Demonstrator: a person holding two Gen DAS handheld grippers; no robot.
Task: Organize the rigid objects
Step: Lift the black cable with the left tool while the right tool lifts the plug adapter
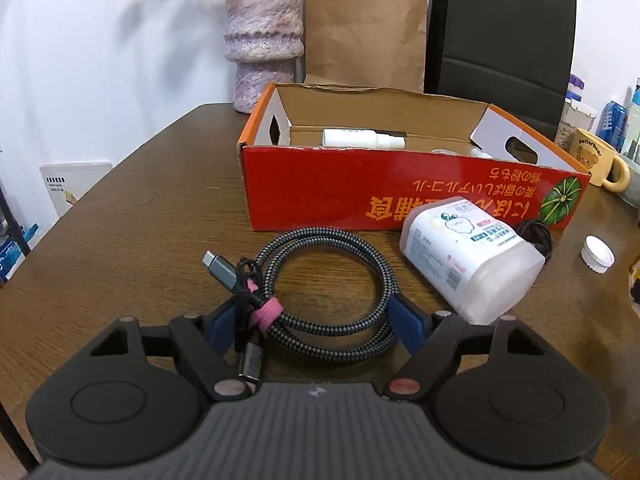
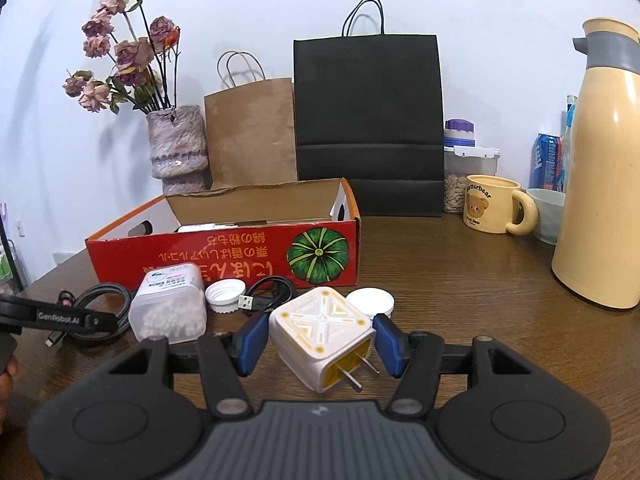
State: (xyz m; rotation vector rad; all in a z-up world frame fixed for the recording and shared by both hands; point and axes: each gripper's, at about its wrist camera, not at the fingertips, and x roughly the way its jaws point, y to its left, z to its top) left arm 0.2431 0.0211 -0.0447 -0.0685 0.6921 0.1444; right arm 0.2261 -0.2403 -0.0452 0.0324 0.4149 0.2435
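Braided cable [image 1: 320,292]: coiled on the brown tabletop [image 1: 120,240], tied at its left with a pink strap; light, limp in its loops, so best pinched across the bundled strands by the strap.
Left hand-held gripper [image 1: 316,324]: partly open, blue pads on either side of the coil; the left pad sits against the strapped bundle, the right beside the outer loop. I cannot tell whether they press yet (no earlier view is given to compare).
Plastic jar [image 1: 472,256]: lying on its side just right of the cable, in front of the red box [image 1: 360,188]; translucent, probably light and smooth, likely to roll.
Wall charger [image 2: 324,336]: white and yellow cube with two metal prongs toward the camera, tilted; hard, compact, with flat sides that suit a pinch.
Right hand-held gripper [image 2: 320,338]: about a third open, pads just beside the cube's left and right faces; contact looks near but is not certain.
Caps [image 2: 226,296]: two white lids on the tabletop behind the charger, one partly hidden by it.
Hidden: the box's near wall conceals most of its contents; only a white bottle [image 1: 360,138] shows. A black cable [image 2: 272,292] lies partly behind the jar and charger.
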